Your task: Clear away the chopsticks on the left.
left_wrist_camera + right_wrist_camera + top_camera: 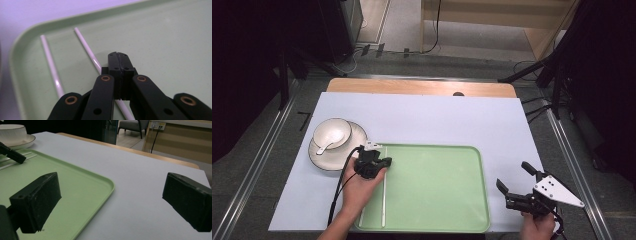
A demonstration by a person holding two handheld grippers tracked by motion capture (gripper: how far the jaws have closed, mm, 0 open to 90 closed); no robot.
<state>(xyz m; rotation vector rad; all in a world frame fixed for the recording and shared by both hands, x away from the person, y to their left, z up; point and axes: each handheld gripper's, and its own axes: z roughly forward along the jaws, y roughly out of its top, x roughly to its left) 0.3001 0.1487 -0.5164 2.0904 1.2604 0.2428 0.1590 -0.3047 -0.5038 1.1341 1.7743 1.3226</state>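
Lying in the green tray (437, 200), two white chopsticks (51, 66) flank the left claw (119, 58), pressed shut above one; right claw (511, 186) gapes wide.

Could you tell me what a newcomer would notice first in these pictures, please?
Probably the large green tray in the middle of the white table, with two white chopsticks along its left side. The shut left gripper hovers over them; a bowl on a plate sits beside the tray.

No readable text or markings anywhere
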